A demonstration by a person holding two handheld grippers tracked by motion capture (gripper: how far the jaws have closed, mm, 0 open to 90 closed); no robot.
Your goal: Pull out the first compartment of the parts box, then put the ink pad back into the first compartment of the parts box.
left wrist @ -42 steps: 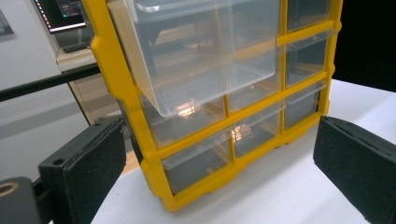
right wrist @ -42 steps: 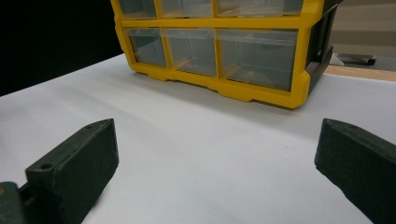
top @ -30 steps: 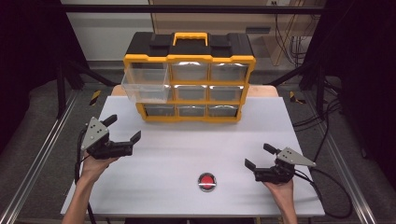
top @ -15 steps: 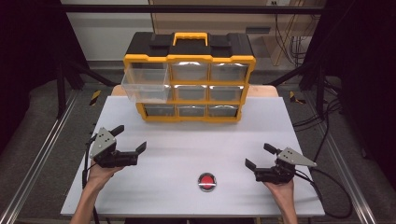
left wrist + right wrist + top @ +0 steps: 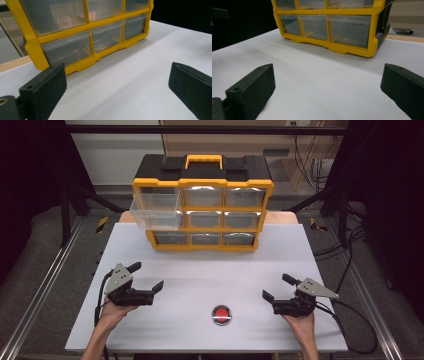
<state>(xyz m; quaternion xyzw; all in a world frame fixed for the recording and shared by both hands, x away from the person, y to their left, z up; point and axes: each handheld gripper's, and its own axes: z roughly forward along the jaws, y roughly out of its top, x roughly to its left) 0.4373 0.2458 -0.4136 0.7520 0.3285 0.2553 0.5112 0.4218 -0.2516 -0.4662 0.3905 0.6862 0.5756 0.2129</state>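
1. A yellow-and-black drawer organizer (image 5: 202, 202) stands at the far middle of the white surface (image 5: 200, 270); its top-left clear drawer (image 5: 156, 212) juts out.
2. The left tool (image 5: 147, 277) and right tool (image 5: 275, 287) rest near the front edge, well apart, jaws wide, holding nothing.
3. A red button (image 5: 221, 314) sits between them; dark floor surrounds the surface.

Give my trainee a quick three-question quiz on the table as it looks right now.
1. True or false: the top-left drawer of the yellow organizer is pulled out.
2. Which claw is closer to the red button? A) left claw B) right claw
3. Fill in: both claws are ____ and hold nothing.

Key: 1 true; 2 B; 3 open.
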